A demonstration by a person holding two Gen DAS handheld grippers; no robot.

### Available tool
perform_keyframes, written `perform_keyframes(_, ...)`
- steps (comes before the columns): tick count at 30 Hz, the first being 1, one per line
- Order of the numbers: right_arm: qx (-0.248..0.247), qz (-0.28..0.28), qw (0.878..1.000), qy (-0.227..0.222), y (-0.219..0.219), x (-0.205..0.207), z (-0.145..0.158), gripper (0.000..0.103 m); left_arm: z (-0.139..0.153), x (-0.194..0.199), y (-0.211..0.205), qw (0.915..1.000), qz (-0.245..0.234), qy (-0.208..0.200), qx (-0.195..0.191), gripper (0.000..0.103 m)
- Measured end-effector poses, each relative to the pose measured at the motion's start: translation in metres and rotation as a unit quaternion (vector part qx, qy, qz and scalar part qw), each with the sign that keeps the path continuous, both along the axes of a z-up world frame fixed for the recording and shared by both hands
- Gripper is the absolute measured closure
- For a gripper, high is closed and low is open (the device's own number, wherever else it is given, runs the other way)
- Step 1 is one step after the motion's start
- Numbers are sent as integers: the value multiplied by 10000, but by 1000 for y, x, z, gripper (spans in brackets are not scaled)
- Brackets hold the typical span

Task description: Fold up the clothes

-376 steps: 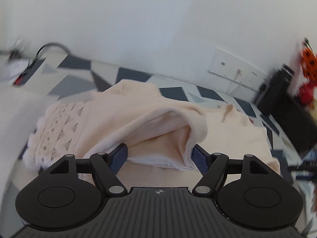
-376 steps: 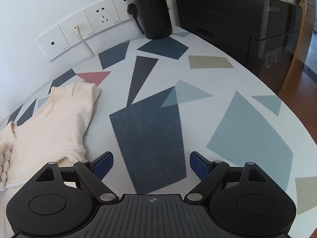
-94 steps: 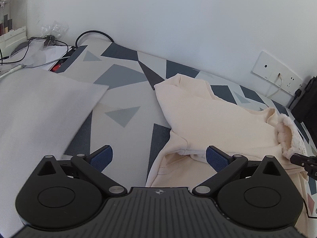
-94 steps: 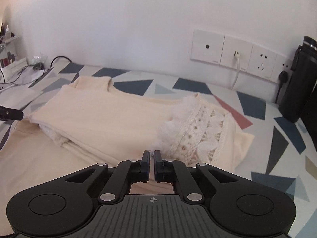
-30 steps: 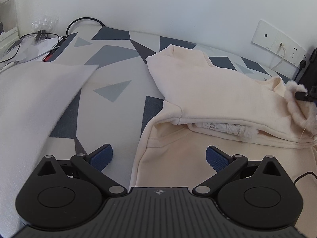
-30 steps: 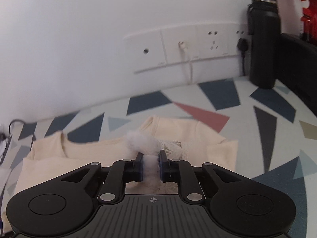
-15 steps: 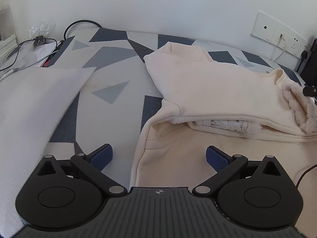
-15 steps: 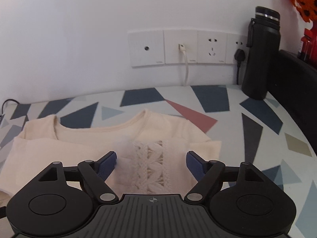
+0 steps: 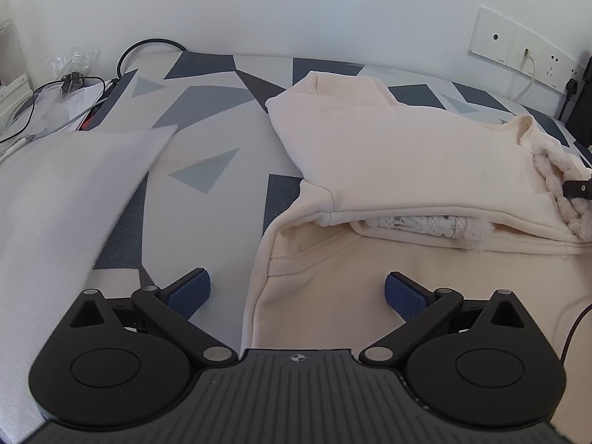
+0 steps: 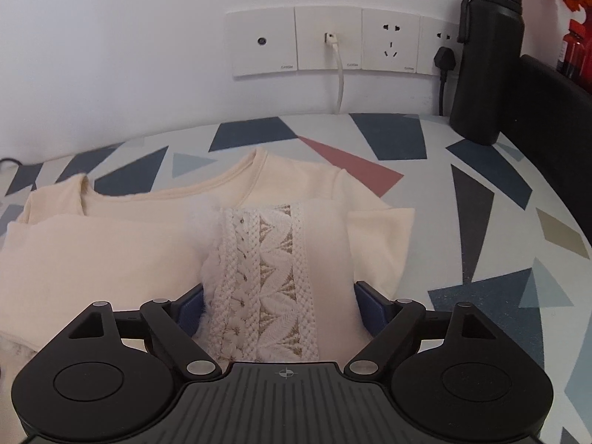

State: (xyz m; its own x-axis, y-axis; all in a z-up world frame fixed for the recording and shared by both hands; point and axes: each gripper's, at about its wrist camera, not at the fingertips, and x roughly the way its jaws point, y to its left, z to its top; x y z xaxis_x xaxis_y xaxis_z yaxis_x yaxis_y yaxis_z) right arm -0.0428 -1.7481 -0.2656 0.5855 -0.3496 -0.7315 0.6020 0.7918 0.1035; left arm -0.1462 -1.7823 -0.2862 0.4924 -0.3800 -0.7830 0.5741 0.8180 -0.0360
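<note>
The table, covered in a pale cloth with grey, navy and one red triangle, fills both views and serves as the landmark. Across its middle lies the cream garment, partly folded: an upper layer is doubled over a lower one, with fluffy white trim showing at the fold. In the right wrist view the same cream garment shows a lace panel running down its folded top layer. At the table's left side sits a flat white sheet (cloth or foam, hard to say). Along the table's far right edge stands a black bottle, below the wall sockets. A tangle of cables lies at the far left corner.

The left gripper hovers over the garment's near hem, jaws spread wide, holding nothing. The right gripper has its jaws opening; the lace panel lies between the fingers, and the pads do not press on it.
</note>
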Motion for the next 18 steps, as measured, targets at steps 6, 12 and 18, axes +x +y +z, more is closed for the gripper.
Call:
perform_keyframes(6,-52,117,9999,90,4,-1,-5,21,-1,0,0,10000,9,-11,7,0)
perform_keyframes(12,144,-16,9998,-146,4,-6,2,15,0,-1,1,10000,-20,-40,10,0)
perform_keyframes(18,-69,-532,9974,-472,8,-38,21,1,1,0,0,9999,-78,-1,67,0)
